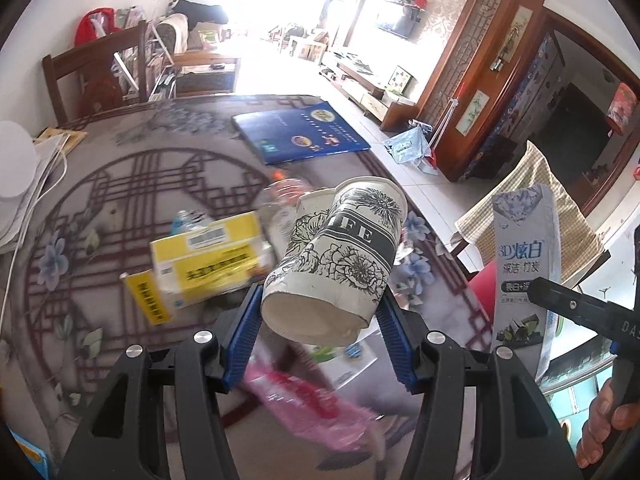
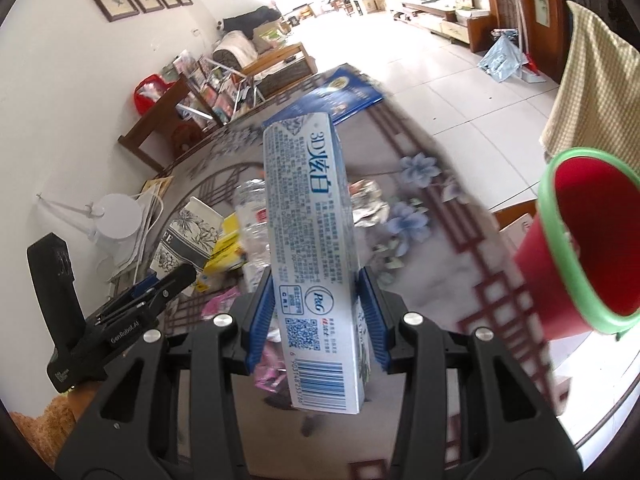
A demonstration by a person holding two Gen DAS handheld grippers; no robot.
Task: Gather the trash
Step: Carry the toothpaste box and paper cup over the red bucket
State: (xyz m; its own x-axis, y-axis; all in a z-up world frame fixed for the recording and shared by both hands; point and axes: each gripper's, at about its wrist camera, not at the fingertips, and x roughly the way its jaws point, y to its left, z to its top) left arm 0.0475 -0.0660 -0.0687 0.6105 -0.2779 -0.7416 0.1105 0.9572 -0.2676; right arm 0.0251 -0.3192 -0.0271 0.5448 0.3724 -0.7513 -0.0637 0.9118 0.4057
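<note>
paper cup (image 1: pixel 344 256) with black flower print, tilting mouth-away, sitting pinched between the blue pads of the left gripper (image 1: pixel 320 320) above the patterned table (image 1: pixel 120 184). toothpaste box (image 2: pixel 310 256) standing upright, clamped in the right gripper (image 2: pixel 316 312). yellow box (image 1: pixel 208 260) lying at 9 o'clock of the cup; red bin (image 2: pixel 580 248) gaping at 3 o'clock of the toothpaste box.

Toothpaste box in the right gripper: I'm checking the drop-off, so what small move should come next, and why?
Probably swing the right gripper rightward until the toothpaste box is over the red bin. The box is clamped and lifted off the table, and the bin's open mouth sits to its right, off the table edge.
</note>
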